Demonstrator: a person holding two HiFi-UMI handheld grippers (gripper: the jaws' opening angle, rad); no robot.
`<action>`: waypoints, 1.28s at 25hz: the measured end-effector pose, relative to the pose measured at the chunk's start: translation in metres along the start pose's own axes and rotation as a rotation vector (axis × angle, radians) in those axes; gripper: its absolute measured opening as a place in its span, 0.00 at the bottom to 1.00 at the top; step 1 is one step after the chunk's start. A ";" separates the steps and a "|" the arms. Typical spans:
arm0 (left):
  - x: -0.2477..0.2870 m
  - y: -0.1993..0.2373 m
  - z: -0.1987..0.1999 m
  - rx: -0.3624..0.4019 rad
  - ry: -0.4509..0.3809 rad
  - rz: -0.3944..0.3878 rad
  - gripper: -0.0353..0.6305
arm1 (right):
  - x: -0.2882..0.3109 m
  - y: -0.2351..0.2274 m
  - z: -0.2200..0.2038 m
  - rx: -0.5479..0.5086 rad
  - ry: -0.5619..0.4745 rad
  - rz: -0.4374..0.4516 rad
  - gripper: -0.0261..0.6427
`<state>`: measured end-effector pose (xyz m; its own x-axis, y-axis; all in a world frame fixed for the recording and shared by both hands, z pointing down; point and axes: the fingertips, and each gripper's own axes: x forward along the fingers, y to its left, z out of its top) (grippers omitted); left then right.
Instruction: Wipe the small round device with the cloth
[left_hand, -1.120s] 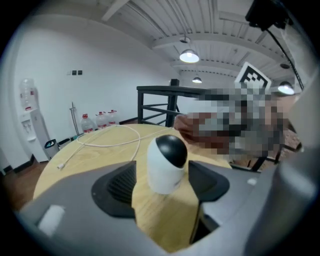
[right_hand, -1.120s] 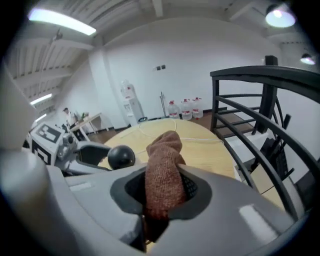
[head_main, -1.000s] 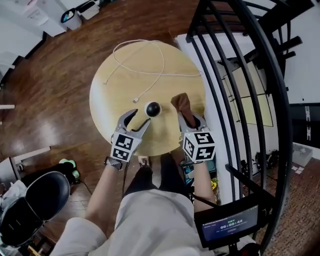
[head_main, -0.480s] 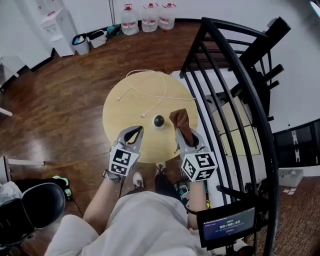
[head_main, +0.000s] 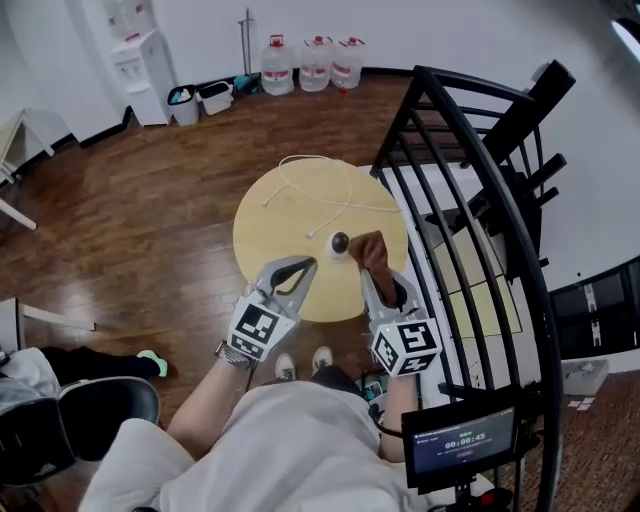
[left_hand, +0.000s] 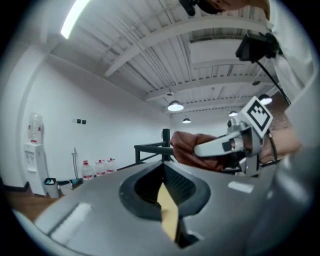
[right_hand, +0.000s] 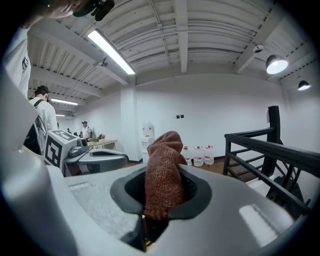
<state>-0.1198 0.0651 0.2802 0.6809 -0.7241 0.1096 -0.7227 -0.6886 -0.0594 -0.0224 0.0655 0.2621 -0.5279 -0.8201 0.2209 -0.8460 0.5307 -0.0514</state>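
Left tool (head_main: 303, 264) hangs over the near-left edge of the round wooden bench (head_main: 280, 215), jaws pressed together w/ nothing between them. A white cable (head_main: 347, 195) loops across the bench's far half. The small round device (head_main: 340, 241) sits on the bench right of centre, just left of the brown cloth (head_main: 374, 255). Right tool (head_main: 388, 290) is clamped on that cloth, which sticks up past the jaws. Can't tell if cloth & device touch. Black railing (head_main: 525, 120) stands at the right.

We see bright, even light from a ceiling tube (right_hand: 110, 51) and round lamps (left_hand: 175, 106). Both gripper views curve strongly toward dark corners, and the near foreground looks soft.
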 end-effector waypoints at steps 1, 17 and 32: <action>-0.003 0.001 0.006 0.006 -0.007 0.008 0.06 | -0.001 0.003 0.004 -0.004 -0.009 0.006 0.14; -0.015 -0.015 0.043 0.049 -0.061 0.028 0.06 | -0.025 -0.006 0.028 -0.034 -0.089 -0.035 0.14; -0.055 -0.052 0.012 0.016 0.009 0.033 0.06 | -0.086 0.018 -0.007 -0.006 -0.043 -0.074 0.14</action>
<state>-0.1179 0.1401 0.2654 0.6558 -0.7460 0.1159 -0.7425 -0.6651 -0.0792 0.0087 0.1473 0.2493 -0.4669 -0.8655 0.1814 -0.8824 0.4696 -0.0306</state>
